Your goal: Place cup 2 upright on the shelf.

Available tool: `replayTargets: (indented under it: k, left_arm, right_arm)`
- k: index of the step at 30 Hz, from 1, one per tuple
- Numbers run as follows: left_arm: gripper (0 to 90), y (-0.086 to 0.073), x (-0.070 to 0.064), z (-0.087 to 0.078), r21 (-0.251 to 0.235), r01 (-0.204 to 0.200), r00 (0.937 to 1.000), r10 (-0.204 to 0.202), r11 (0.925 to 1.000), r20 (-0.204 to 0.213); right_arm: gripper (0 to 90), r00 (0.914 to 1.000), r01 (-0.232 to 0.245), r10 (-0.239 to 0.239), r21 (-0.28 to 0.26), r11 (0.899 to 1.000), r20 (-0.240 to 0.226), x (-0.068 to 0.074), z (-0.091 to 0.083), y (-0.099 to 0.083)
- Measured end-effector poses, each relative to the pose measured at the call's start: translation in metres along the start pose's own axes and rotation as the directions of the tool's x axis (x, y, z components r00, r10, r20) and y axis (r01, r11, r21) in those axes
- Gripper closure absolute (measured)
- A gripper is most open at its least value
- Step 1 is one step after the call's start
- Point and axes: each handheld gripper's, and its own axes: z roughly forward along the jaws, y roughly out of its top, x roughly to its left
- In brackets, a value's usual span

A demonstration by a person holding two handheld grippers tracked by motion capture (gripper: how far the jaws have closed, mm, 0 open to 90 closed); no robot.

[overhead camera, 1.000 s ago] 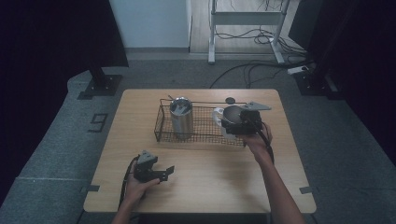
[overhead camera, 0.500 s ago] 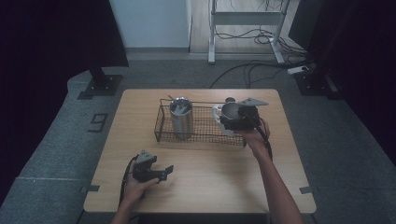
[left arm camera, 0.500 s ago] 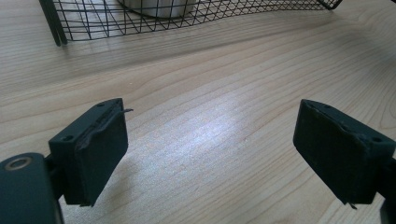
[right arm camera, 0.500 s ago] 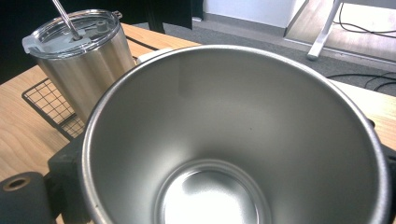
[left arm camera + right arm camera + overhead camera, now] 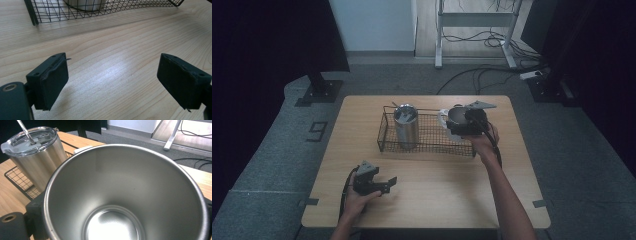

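Grey carpet and dark drapes ring the wooden counter (image 5: 432, 200), where the steel mug (image 5: 125, 195), clamped between the jaws of the right gripper (image 5: 464, 125), has risen from the right end of the wire basket (image 5: 384, 135) over the last second, so it looks to be coming out. Beside it in the basket stands the lidded tumbler (image 5: 405, 125); the left gripper (image 5: 377, 184) rests near the front edge, jaws wide apart and empty. No brand is legible; a "9" (image 5: 318, 131) marks the floor.

A lab: black curtains (image 5: 272, 35), floor cables (image 5: 482, 75), lone wooden table (image 5: 432, 200).
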Motion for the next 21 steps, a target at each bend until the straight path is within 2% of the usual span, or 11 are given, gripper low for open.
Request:
replayTargets:
  k: [12,21]
  left_arm:
    - [10.4,0.0,0.002,-0.001,-0.002,0.004,1.0,-0.004,1.0,0.0]
    - [10.4,0.0,0.002,-0.001,-0.001,0.003,1.0,-0.003,1.0,-0.001]
  right_arm:
    - [6.7,1.0,-0.003,0.003,0.01,1.0,0.007,-0.007,0.014,0.004]
    - [6.7,0.9999,-0.013,0.013,0.027,1.0,0.008,-0.01,0.024,0.0]
